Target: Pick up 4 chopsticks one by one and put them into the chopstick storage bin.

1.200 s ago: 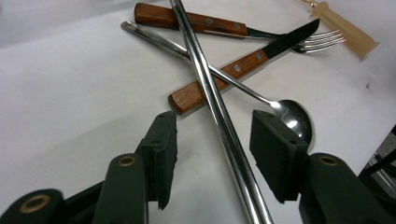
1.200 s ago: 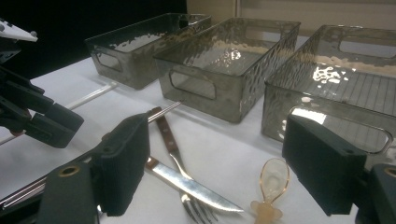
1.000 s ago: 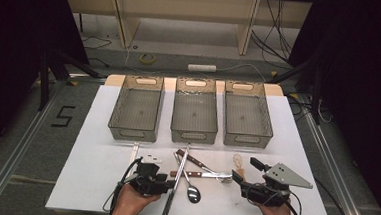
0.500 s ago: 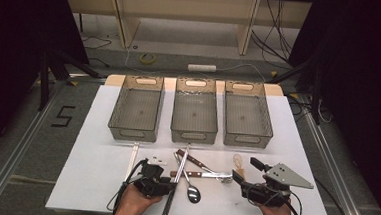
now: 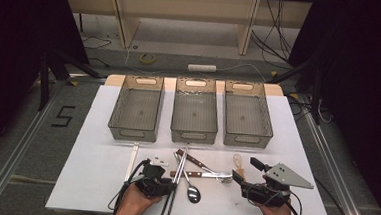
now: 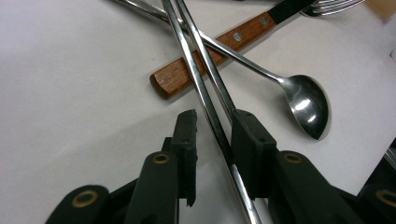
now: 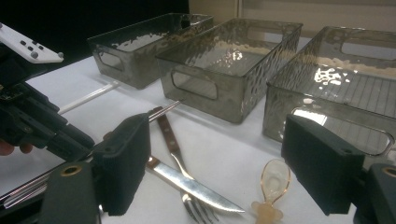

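Left claw (image 6: pixel 212 128), its jaws just closing, straddles two long shiny steel rods (image 6: pixel 205 88), perhaps already touching one, on the white tabletop (image 6: pixel 70 84); right claw (image 7: pixel 217 163) gapes empty.

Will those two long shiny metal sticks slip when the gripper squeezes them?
Probably: the metal chopsticks look smooth, thin and polished, so they may slide or twist between the left gripper pads. They look stiff, unlikely to bend. One may drop away.

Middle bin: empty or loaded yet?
Empty. The middle bin shows only its bare gridded floor in the high view; the metal chopsticks, spoon and other cutlery lie on the table.
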